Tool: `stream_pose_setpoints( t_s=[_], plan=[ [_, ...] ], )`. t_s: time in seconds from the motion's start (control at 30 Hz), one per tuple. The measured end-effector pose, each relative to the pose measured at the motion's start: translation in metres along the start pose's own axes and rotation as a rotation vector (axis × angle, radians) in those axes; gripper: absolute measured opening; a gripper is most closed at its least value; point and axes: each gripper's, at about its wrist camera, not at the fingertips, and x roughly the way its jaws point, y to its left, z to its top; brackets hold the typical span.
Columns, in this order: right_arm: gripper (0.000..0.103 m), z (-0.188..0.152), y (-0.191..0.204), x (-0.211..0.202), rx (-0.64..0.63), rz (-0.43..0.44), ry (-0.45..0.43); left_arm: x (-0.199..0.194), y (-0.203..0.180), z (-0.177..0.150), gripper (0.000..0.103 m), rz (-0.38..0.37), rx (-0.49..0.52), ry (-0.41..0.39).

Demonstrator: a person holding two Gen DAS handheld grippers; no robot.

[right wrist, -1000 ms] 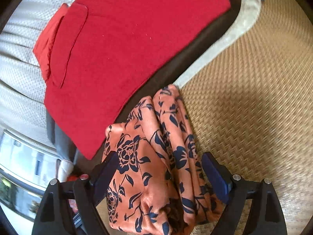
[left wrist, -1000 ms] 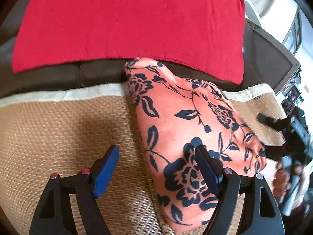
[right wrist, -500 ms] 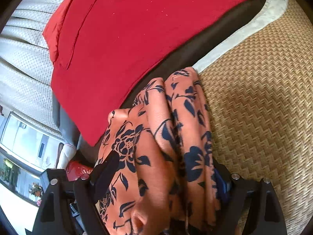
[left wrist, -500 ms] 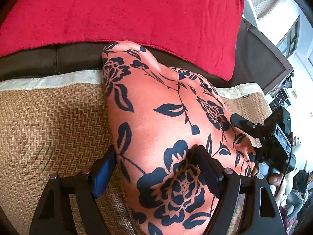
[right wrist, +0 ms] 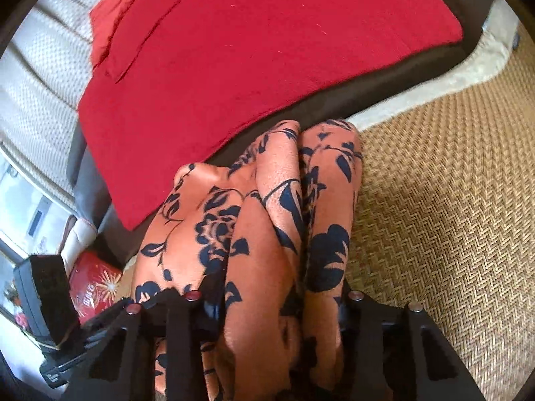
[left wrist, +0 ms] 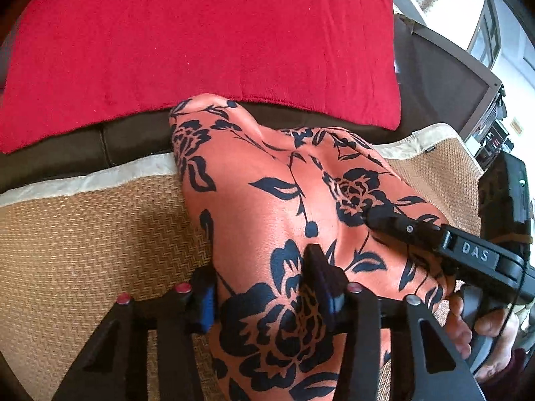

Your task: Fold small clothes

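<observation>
An orange garment with dark blue flowers (left wrist: 267,200) lies bunched in thick folds on the woven mat (left wrist: 83,240). My left gripper (left wrist: 262,287) has a fold of it between its blue pads, and the jaws are closing onto the cloth. The right gripper's black finger (left wrist: 401,227) presses into the same garment from the right, with a hand (left wrist: 468,327) behind it. In the right wrist view the garment (right wrist: 267,217) fills the gap of my right gripper (right wrist: 277,297), whose jaws are closing on several stacked folds. The pads there are mostly hidden by cloth.
A red cloth (left wrist: 200,33) lies flat on a dark brown cushion (left wrist: 133,133) just beyond the garment, also in the right wrist view as the red cloth (right wrist: 250,50). The woven mat (right wrist: 451,217) has a pale border (right wrist: 468,63). A television (left wrist: 444,77) stands at the right.
Both grippers slid forward over the garment until cloth filled their jaws, then narrowed onto it. The garment bunched up higher, and the right gripper came close beside the left.
</observation>
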Motion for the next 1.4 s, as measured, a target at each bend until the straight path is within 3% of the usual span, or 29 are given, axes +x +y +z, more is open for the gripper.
stream_pose_setpoints(
  t_s=[0.17, 0.5, 0.83, 1.1, 1.4],
  plan=[
    [0.043, -0.014, 0.037, -0.004, -0.070, -0.003, -0.008, -0.024, -0.008, -0.004, 0.040, 0.028, 0.038, -0.014],
    [0.041, -0.065, 0.104, -0.034, -0.160, 0.051, -0.057, -0.100, -0.015, -0.033, 0.039, 0.089, 0.096, -0.070],
    [0.041, -0.114, 0.126, -0.081, -0.147, 0.144, -0.147, -0.163, -0.029, -0.064, 0.038, 0.178, 0.149, -0.171],
    [0.041, -0.136, 0.138, -0.081, -0.177, 0.173, -0.106, -0.173, -0.017, -0.085, 0.038, 0.265, 0.105, -0.179],
    [0.041, -0.137, 0.142, -0.070, -0.185, 0.181, -0.091, -0.174, -0.019, -0.088, 0.038, 0.306, 0.099, -0.186]
  ],
)
